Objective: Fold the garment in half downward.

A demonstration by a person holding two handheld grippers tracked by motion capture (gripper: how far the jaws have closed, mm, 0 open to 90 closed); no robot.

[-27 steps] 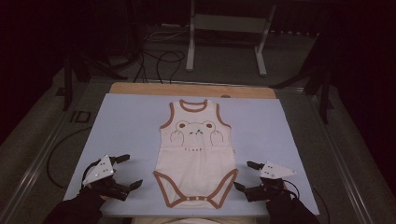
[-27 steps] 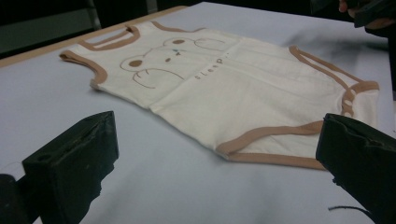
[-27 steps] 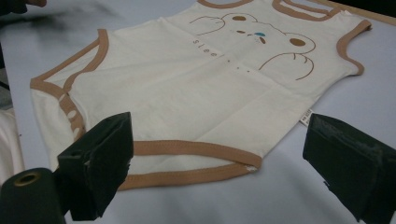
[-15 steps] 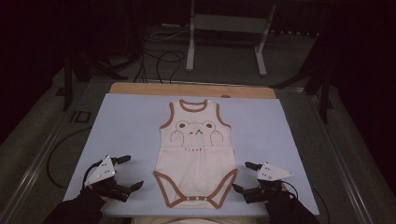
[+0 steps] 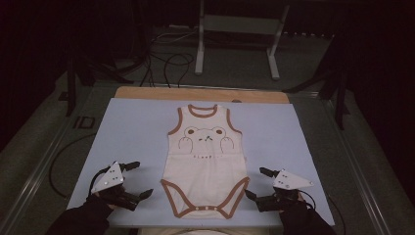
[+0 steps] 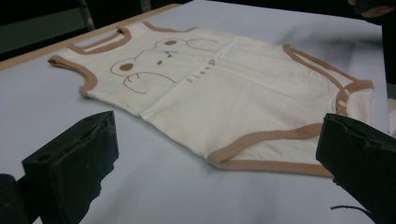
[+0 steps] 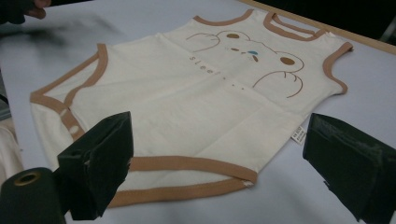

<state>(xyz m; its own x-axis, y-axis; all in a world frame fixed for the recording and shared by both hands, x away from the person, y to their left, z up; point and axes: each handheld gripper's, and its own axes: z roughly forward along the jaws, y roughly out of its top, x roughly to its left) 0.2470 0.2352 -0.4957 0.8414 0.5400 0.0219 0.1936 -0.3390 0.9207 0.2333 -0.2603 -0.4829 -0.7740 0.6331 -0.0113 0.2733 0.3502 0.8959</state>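
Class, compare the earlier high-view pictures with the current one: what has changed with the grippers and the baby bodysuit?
Very little. The left gripper and right gripper have barely shifted, staying open on either side of the bodysuit near its bottom hem, touching nothing. The bodysuit lies flat and unmoved on the blue mat.

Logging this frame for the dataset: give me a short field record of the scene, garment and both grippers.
garment: baby bodysuit, cream with brown trim, bear print, lying flat and face up
garment orientation: neck away from the person, snap crotch at the near edge
surface: light blue mat on the table
left gripper: open, beside the bodysuit's lower left edge, not touching it
right gripper: open, beside the lower right edge, not touching it
side label: small white tag at the bodysuit's side seam
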